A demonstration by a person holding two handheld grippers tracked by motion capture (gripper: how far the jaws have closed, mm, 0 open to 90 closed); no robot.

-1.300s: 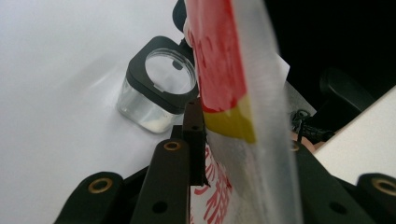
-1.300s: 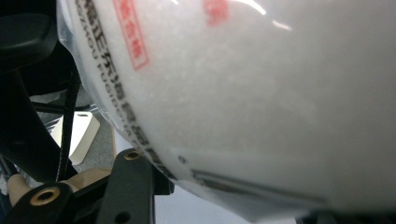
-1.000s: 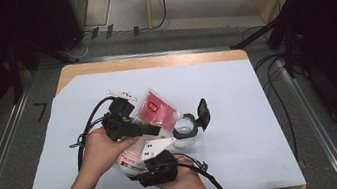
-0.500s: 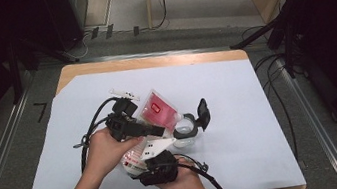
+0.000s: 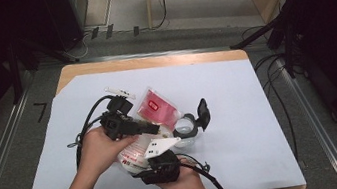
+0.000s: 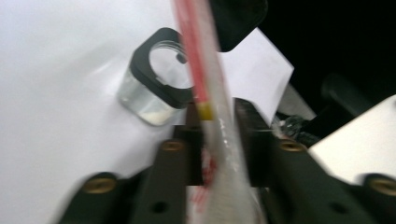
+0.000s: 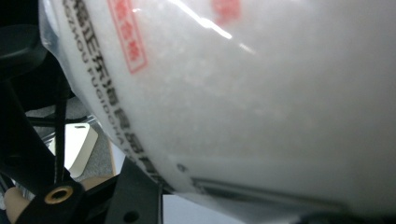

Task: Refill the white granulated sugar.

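A clear plastic bag [image 5: 156, 107] with red print and white powder hangs between my two grippers over the white sheet. My left gripper [image 5: 153, 126] is shut on the bag's [image 6: 205, 98] red-edged top strip, with its jaws pointing at the jar. The clear jar [image 5: 187, 129] stands just to the right, with its black flip lid [image 5: 202, 109] open. In the left gripper view the jar [image 6: 156, 91] is just beyond the jaws. My right gripper [image 5: 158, 159] is under the bag's lower end, and the powder-filled bag [image 7: 257, 93] presses close to its camera.
A white sheet [image 5: 245, 113] covers the wooden table [image 5: 151, 61]. A small white strip-like item [image 5: 116, 90] lies behind the left gripper. Cables trail from both grippers. The floor around holds metal rails and dark stands.
The left gripper and the bag's top have edged slightly right, toward the jar. The right gripper and the jar have stayed put.
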